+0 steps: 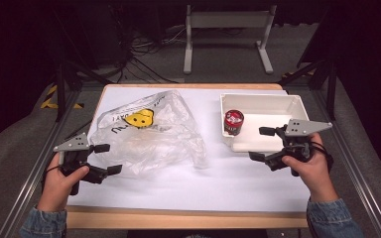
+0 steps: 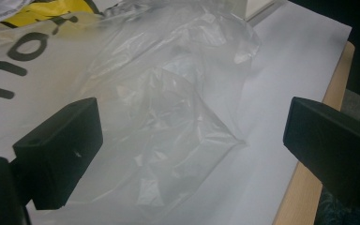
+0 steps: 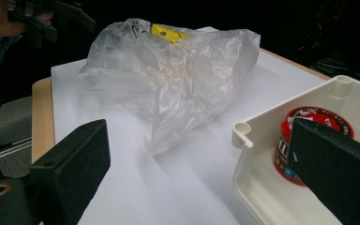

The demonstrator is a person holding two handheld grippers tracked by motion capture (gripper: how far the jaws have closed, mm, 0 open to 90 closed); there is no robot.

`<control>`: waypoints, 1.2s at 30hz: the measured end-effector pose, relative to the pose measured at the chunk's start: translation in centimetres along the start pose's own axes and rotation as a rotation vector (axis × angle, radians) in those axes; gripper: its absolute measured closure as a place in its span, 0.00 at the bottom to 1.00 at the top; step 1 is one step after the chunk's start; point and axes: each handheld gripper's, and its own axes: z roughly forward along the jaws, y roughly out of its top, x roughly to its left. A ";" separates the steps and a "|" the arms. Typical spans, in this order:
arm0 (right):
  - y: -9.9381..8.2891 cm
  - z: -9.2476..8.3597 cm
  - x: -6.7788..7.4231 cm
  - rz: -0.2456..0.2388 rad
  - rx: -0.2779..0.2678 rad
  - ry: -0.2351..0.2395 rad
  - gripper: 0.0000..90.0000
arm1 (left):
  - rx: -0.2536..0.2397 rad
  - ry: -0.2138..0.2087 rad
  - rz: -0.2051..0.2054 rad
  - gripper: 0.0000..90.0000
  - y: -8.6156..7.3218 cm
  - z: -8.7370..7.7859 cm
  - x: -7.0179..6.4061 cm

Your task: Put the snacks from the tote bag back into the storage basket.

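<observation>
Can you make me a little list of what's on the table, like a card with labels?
table: white sheet over a wooden top
bag: crumpled clear plastic bag with a yellow smiley and black letters, lying on the left half
tray: white tray at the right
can: small red-topped can standing in the tray's left part
left gripper: left gripper open, jaws beside the bag's near edge
right gripper: right gripper open, at the tray's near edge, by the can
holding anything: no

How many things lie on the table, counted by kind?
Crumpled clear plastic bag with a yellow smiley print: 1
White rectangular plastic tray: 1
Small round red-lidded can, standing inside the tray: 1
Total: 3
</observation>
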 end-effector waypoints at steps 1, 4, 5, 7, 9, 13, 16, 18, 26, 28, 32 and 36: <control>-0.4 0.0 0.1 0.003 -0.011 0.000 0.07 | -0.001 -0.007 -0.002 0.07 -0.1 0.1 -0.1; -1.7 0.3 0.5 0.018 -0.032 0.012 0.07 | -0.043 -0.004 -0.006 0.06 -0.6 0.8 -0.8; -1.7 0.3 0.5 0.018 -0.032 0.012 0.07 | -0.043 -0.004 -0.006 0.06 -0.6 0.8 -0.8; -2.2 0.6 0.6 0.030 -0.041 0.022 0.06 | -0.055 0.005 -0.006 0.06 -1.1 1.2 -1.0; -2.9 1.1 0.7 0.035 -0.053 0.025 0.04 | -0.063 0.002 -0.010 0.06 -1.6 1.6 -1.0; -4.6 2.4 0.9 0.013 -0.038 0.031 0.02 | -0.086 -0.013 -0.007 0.06 -2.1 2.2 -1.1; -5.8 3.1 0.9 0.044 -0.028 0.052 0.01 | -0.108 -0.032 -0.013 0.05 -2.3 2.6 -0.9; -6.5 3.5 0.8 0.052 -0.022 0.042 0.00 | -0.109 -0.034 -0.008 0.05 -2.4 2.8 -0.9; -8.8 5.2 0.8 0.079 0.014 -0.073 0.00 | -0.123 -0.036 -0.008 0.04 -3.2 3.7 -0.5; -9.0 5.3 0.9 0.082 0.012 -0.075 0.00 | -0.127 -0.018 -0.003 0.03 -3.5 3.8 -0.4; -9.2 5.3 0.9 0.090 0.011 -0.076 0.00 | -0.119 -0.004 -0.013 0.01 -4.0 4.3 -0.5; -9.6 5.2 0.6 0.067 0.041 -0.089 0.00 | -0.100 0.017 0.006 0.01 -4.3 4.8 -0.6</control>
